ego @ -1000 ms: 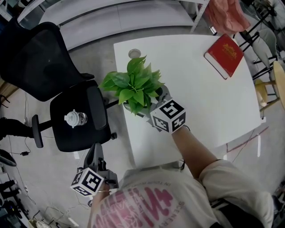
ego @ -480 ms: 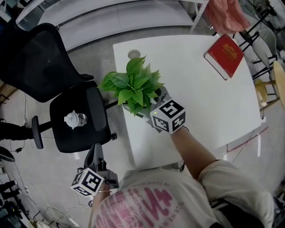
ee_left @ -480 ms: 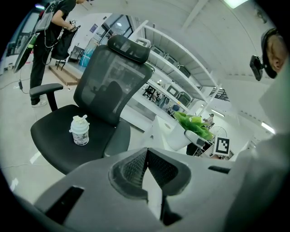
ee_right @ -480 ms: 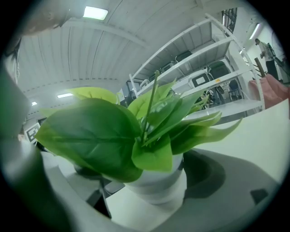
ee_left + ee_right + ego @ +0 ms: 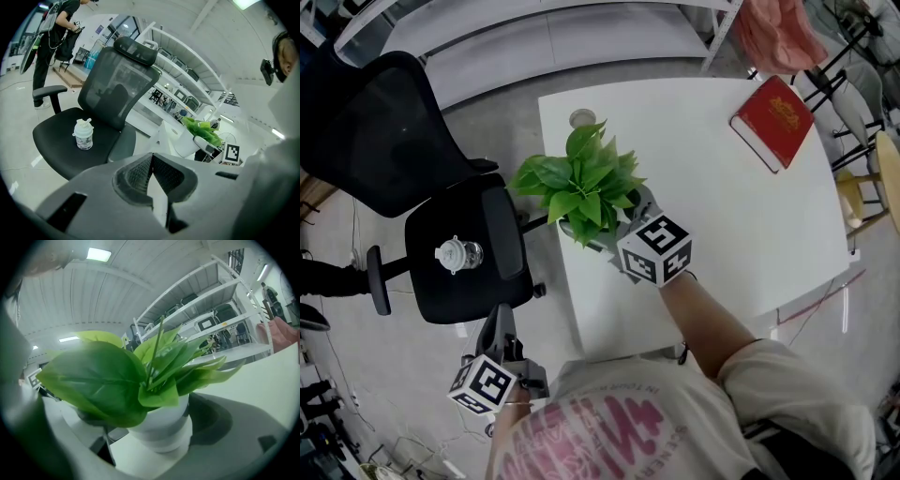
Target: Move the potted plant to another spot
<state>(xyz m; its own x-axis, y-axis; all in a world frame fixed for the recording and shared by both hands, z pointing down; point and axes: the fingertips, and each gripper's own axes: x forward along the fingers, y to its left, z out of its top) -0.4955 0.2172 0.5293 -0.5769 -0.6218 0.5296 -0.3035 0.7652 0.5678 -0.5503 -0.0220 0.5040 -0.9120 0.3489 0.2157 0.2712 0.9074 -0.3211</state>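
1. Potted plant (image 5: 581, 187) is seen standing on the white table (image 5: 712, 206), near the table's left edge and not far from its far left corner.
2. Its white pot (image 5: 161, 425) is bracketed by the right gripper (image 5: 615, 221), one jaw on each side; the jaws are closed in onto the pot, and the dark right-hand jaw is seen pressed against the pot's wall, while contact on the other side is partly hidden by leaves.
3. The pot's base is seen low against the tabletop; whether it is raised off the surface cannot be told.
4. The left gripper (image 5: 502, 323) is held low, off the table, beside the person's body, with its jaws brought together at the tips and nothing between them.
5. A black office chair (image 5: 384, 131) is placed just left of the table, and a small white bottle (image 5: 457, 251) is seen upright on its seat.
6. A red book (image 5: 772, 117) is laid near the table's far right corner, well apart from the plant.
7. A small round object (image 5: 581, 117) is seen on the table just beyond the plant.
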